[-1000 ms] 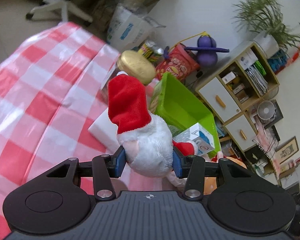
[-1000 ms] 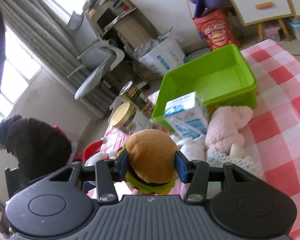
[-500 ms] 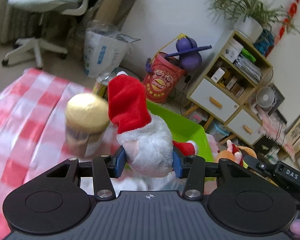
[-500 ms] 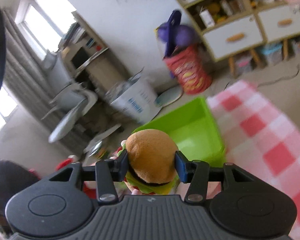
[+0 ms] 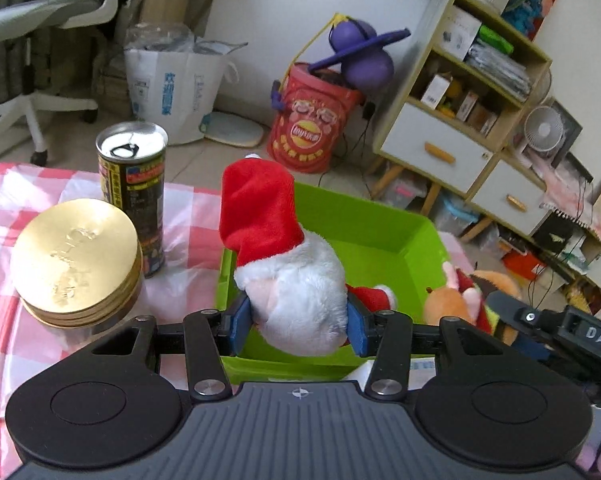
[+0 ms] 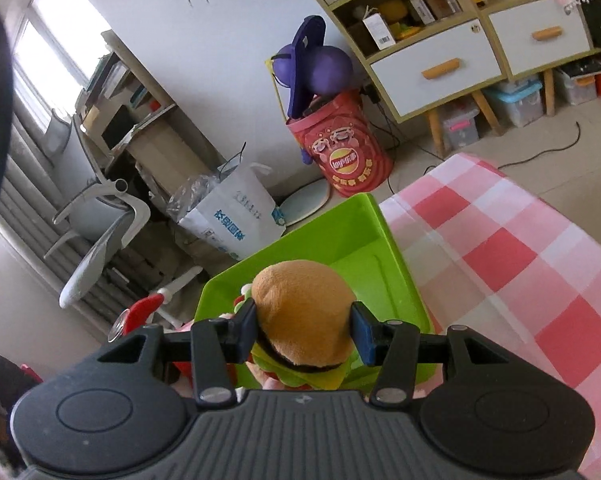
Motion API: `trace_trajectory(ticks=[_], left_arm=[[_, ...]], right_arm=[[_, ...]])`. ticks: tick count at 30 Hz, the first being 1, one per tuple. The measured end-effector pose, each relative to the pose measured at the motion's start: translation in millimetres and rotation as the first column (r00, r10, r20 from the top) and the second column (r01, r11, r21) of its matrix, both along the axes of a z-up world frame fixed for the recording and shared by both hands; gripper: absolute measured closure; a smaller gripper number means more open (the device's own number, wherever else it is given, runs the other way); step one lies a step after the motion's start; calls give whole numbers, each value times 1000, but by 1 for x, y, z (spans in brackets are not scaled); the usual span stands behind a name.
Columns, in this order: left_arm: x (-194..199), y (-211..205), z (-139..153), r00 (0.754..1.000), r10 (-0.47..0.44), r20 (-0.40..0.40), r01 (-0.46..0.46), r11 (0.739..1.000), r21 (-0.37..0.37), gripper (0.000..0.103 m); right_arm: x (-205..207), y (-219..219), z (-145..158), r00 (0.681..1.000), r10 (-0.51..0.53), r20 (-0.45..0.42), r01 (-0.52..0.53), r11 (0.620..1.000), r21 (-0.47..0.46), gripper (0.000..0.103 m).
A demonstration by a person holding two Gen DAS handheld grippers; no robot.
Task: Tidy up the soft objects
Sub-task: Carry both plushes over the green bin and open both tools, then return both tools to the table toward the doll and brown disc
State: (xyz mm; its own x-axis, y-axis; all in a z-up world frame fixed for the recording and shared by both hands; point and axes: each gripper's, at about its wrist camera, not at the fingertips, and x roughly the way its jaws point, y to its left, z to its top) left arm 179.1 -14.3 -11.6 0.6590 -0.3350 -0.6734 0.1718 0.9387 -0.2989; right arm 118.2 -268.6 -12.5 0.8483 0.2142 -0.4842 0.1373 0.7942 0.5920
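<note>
My left gripper (image 5: 298, 324) is shut on a Santa plush (image 5: 284, 264) with a red hat and white beard, held over the near rim of the green bin (image 5: 380, 236). My right gripper (image 6: 304, 334) is shut on a burger plush (image 6: 304, 316), held over the near end of the same green bin (image 6: 348, 248). In the left wrist view the burger plush (image 5: 456, 304) and the right gripper's black body (image 5: 560, 328) show at the bin's right side. The bin's floor looks bare where it shows.
A gold-lidded jar (image 5: 76, 256) and a tall dark can (image 5: 134, 188) stand on the pink checked tablecloth (image 5: 4, 312) left of the bin. The cloth (image 6: 512, 264) also spreads right of the bin. Beyond the table edge are a red chip bucket (image 5: 312, 120), a paper bag (image 5: 172, 88) and a cabinet (image 5: 460, 112).
Both grippers have swung toward the green bin with their plush toys and now hang over it. The grips have not changed.
</note>
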Motion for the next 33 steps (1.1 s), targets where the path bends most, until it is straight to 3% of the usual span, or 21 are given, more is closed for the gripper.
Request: trace_trajectory(ticks=[8,11,14,16,26,33], left_arm=[[0,1,-5,1000,-14,-16,15,1000,15,51],[-3,2,-2,1000,-26,2,26,1000,12,47],[-9,1,3,999,-34,25,34,999,5,32],[-13,0,7,998,-42,36,42,999,1,27],[-41,7,23,998,-43,51,43,999,0,11],[-68,21,36,998,-16,56,15,1000,20,5]], right_arm=[[2,9,2,1000,-1,1,1,998,-64,74],[3,10,4,1000,-7,0,7,998,-69,69],[2,11,7,1000,-6,-4,6,997,-74,57],[-1,12,11,1000,-6,3,6,997,-79,49],[-18,19,39,999,28,18,-25,990,-140,40],[-39,33,57,998,67,-19,-69,968,-240,36]])
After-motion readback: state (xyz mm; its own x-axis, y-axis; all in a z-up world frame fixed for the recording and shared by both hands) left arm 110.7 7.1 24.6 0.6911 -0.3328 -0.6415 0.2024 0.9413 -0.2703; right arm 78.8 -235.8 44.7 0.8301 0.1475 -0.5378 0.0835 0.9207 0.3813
